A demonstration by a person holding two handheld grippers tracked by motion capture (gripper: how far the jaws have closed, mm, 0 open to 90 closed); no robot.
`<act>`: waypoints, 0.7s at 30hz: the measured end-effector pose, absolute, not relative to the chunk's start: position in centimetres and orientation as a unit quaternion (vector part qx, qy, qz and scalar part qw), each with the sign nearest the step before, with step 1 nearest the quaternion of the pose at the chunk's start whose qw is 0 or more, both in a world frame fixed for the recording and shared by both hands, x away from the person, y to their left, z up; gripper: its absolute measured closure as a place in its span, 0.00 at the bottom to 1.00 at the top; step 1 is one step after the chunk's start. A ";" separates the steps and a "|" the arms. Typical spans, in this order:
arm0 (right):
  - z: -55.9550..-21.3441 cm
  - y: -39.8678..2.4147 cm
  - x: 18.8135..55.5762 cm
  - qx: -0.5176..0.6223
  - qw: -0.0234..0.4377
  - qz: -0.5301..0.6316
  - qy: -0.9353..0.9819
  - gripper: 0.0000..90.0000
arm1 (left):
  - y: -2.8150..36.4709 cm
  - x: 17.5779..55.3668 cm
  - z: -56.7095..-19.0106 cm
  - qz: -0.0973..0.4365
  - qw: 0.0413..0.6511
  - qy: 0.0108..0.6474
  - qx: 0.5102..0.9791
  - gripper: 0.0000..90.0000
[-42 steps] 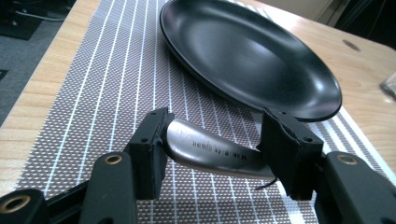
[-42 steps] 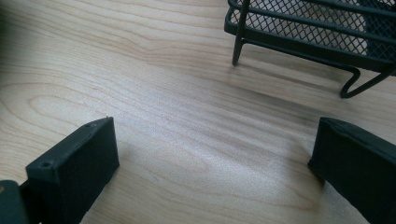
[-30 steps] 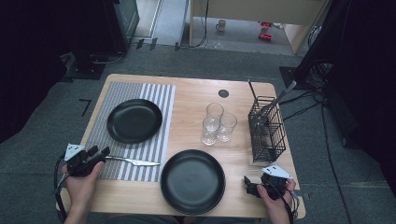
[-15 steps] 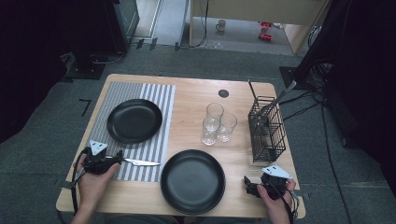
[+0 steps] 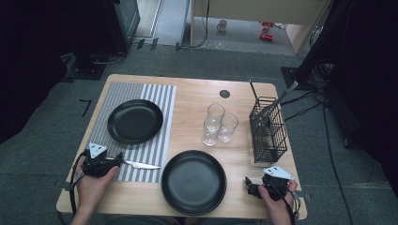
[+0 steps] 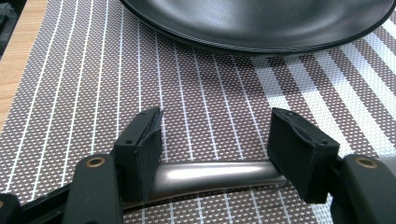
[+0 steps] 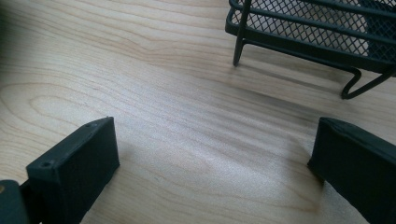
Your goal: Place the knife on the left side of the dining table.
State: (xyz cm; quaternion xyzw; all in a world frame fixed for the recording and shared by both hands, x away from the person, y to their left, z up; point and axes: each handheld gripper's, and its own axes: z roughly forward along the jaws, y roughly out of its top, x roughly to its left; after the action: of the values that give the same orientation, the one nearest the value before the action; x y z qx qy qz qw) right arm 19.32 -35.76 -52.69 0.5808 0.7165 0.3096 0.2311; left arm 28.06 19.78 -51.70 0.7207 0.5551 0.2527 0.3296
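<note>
On placemat (image 5: 141,117), knife (image 5: 138,164) blade rightward

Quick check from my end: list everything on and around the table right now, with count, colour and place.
knife: 1, silver, on the placemat's near edge, its handle lying crosswise between the left jaws
placemat: 1, grey-and-white striped, table's left half
plates: 2, black, one on the placemat, one near the front centre
glasses: 3, clear, clustered mid-table
wire caddy: 1, black, right side, holding utensils
table: 1, light wood
mug: 1, pale, on the floor beyond the table
left hand-held gripper: 1, black, jaws open around the knife handle, having just been opening
right hand-held gripper: 1, black, front right corner, jaws open over bare wood
</note>
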 end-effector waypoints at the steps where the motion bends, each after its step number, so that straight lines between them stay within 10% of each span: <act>1: -52.7 -35.8 19.3 0.581 0.231 0.310 0.716 0.01 | 19.8 28.0 -51.7 0.253 0.329 0.555 0.721 0.40; 21: -52.7 -35.8 19.3 0.581 0.231 0.310 0.717 0.01 | 20.2 27.2 -51.7 0.254 0.330 0.566 0.712 0.44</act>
State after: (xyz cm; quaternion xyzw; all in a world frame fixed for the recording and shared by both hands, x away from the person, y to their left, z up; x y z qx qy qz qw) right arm 19.32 -35.76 -52.69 0.5808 0.7165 0.3095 0.2312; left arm 27.22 20.16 -51.67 0.7120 0.5656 0.2540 0.3297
